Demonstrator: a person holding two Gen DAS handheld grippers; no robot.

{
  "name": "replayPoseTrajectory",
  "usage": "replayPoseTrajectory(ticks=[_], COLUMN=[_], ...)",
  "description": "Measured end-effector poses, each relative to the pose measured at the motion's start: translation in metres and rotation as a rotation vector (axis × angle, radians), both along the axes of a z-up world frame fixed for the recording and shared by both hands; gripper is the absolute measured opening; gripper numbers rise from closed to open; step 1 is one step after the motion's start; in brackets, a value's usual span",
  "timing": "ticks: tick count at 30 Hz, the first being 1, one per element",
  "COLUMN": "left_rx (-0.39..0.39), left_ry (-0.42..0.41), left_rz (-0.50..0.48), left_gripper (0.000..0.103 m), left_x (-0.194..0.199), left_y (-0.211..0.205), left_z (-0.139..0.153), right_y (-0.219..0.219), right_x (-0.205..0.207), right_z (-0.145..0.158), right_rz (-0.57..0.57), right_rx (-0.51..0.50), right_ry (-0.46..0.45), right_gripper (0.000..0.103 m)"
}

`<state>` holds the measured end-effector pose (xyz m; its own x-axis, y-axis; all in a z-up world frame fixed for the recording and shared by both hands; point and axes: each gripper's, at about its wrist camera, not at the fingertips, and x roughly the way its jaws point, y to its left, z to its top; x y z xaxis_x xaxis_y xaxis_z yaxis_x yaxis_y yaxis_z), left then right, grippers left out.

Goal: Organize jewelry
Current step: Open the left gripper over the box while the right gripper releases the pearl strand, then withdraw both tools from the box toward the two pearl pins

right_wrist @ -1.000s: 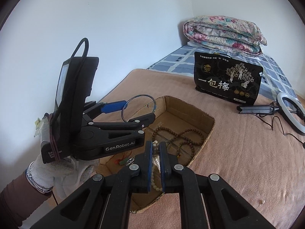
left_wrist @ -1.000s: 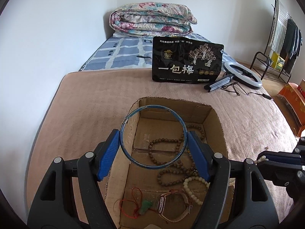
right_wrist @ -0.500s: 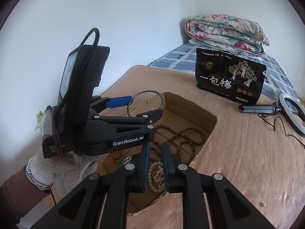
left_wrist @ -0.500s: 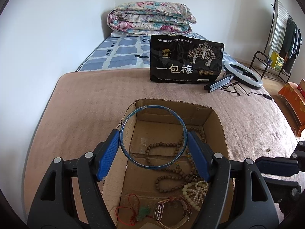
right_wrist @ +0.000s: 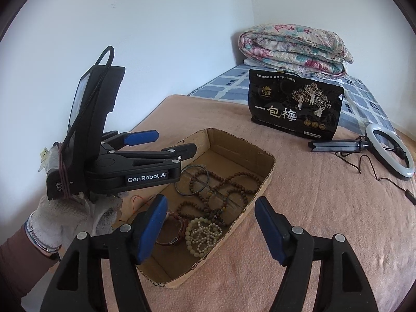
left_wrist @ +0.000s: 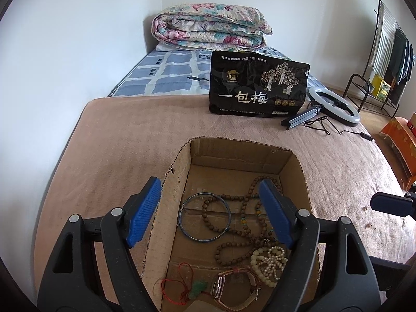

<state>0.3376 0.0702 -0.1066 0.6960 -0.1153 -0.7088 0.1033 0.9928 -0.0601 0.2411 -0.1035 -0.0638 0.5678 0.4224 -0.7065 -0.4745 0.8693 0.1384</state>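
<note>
The left gripper (left_wrist: 209, 209) hangs over the box (left_wrist: 303, 179), its jaws just widened and empty; the right gripper (right_wrist: 210, 227) has just spread too, gripping nothing; the bangle (left_wrist: 204, 217) lies flat on the box floor among beads (left_wrist: 244, 223), the box's long axis running away toward the black bag (left_wrist: 257, 85); only the right view shows the gloved hand (right_wrist: 67, 215).
</note>
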Motion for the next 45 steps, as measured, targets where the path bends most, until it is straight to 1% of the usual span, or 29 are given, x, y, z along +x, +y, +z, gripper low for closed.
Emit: replayPoseTrajectory(ticks=[5,8,12,15,17,22,24,27,32,40,45], left_rx=[0.001,0.004,0.015,0.023,0.028,0.036,0.037,0.035,0.045,0.042,0.048], left_ry=[-0.014,-0.028,-0.052,-0.073,-0.087,-0.123,-0.135,-0.154,-0.187,-0.215,-0.225], left_rz=[0.003,0.006,0.004,0.001,-0.001,-0.015,-0.021,-0.033,-0.058,-0.111,-0.139], left_gripper=[0.080,0.080,0.080,0.080,0.080,0.080,0.080,0.080,0.080,0.080,0.080], left_x=[-0.006,-0.011,-0.021,-0.031,-0.037,-0.053,-0.060,-0.071,-0.090,-0.117,-0.130], left_y=[-0.001,-0.002,-0.007,-0.013,-0.017,-0.031,-0.037,-0.046,-0.064,-0.088,-0.102], left_z=[0.008,0.016,0.029,0.038,0.044,0.060,0.065,0.073,0.086,0.099,0.101], right_y=[-0.006,-0.010,-0.016,-0.022,-0.027,-0.047,-0.056,-0.072,-0.100,-0.140,-0.160], right_x=[-0.005,-0.012,-0.023,-0.030,-0.035,-0.045,-0.051,-0.058,-0.067,-0.082,-0.091], right_z=[0.003,0.007,0.012,0.016,0.019,0.026,0.028,0.032,0.035,0.041,0.044], right_rz=[-0.006,-0.008,-0.001,-0.007,-0.015,-0.044,-0.066,-0.114,-0.181,-0.269,-0.296], right_rx=[-0.007,-0.013,-0.016,-0.018,-0.017,-0.005,-0.007,-0.008,0.005,-0.034,-0.063], right_ry=[-0.004,-0.019,-0.036,-0.049,-0.057,-0.079,-0.097,-0.114,-0.111,-0.145,-0.161], right_gripper=[0.074,0.076,0.085,0.087,0.090,0.101,0.103,0.103,0.103,0.103,0.103])
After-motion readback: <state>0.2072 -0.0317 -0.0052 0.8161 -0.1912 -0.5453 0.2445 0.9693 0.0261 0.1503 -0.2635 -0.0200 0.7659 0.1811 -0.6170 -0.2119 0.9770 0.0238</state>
